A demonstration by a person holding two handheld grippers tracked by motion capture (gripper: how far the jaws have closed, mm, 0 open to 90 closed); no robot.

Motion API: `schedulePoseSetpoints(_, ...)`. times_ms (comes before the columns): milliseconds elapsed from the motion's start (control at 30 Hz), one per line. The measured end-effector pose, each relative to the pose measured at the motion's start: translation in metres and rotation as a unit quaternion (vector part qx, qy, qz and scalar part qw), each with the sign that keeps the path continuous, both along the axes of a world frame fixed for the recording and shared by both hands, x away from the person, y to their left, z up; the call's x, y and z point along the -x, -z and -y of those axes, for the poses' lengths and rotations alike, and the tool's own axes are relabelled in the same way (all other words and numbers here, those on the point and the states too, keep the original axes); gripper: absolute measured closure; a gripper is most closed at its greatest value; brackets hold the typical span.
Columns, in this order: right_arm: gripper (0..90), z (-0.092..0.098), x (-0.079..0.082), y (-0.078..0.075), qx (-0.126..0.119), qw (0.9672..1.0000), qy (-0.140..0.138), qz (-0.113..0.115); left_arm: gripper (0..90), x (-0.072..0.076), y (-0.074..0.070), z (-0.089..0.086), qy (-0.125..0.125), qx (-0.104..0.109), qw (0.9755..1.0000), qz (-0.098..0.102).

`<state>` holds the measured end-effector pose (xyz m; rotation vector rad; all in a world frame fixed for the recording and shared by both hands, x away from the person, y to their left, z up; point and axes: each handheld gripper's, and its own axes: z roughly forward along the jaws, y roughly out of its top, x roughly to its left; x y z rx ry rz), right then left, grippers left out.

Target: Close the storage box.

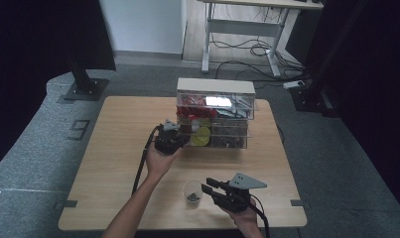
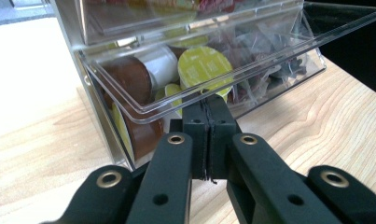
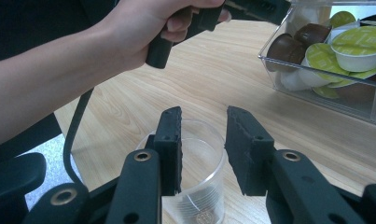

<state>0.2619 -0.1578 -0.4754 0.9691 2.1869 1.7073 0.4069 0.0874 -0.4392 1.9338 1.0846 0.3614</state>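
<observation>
Clear plastic drawer (image 2: pixel 251 60) of coffee capsules (image 2: pixel 204 67) hangs tilted out of the organiser (image 1: pixel 215 111) at the table's (image 1: pixel 113 163) far side; your left gripper (image 1: pixel 183 140), forearm stretched forward, has its jaws pressed together right at the drawer's front lip; your right gripper (image 3: pixel 203 140) sits low and level near you, jaws partly open, astride the rim of a clear cup (image 3: pixel 202 186) without squeezing it

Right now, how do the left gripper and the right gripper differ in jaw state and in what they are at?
The left gripper has its jaws pressed flat together at the lip of the clear drawer of coffee pods; the right gripper has its jaws apart. The left gripper is up at the organizer; the right gripper sits by the clear plastic cup near the table's front edge. Both are black, hand-held and two-jawed.
</observation>
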Motion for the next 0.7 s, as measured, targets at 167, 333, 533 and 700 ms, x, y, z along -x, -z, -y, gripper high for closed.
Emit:
schedulePoseSetpoints(167,65.7,0.002,0.0,0.0,0.0,1.0,0.003,0.0,89.7,0.001,0.005,-0.001,-0.001,0.0,1.0,-0.005)
schedulePoseSetpoints(333,65.7,0.004,-0.001,0.001,0.0,1.0,0.005,-0.002,89.9,0.003,0.008,-0.002,0.0,0.002,1.0,-0.007)
schedulePoseSetpoints(533,65.8,0.004,0.0,0.001,0.002,1.0,0.007,-0.002,89.9,0.004,0.013,-0.004,0.0,0.001,0.9999,-0.013)
schedulePoseSetpoints(700,65.8,0.002,0.001,0.001,0.012,0.9999,0.007,0.006,89.9,0.004,0.017,-0.006,-0.003,0.002,0.9999,-0.017)
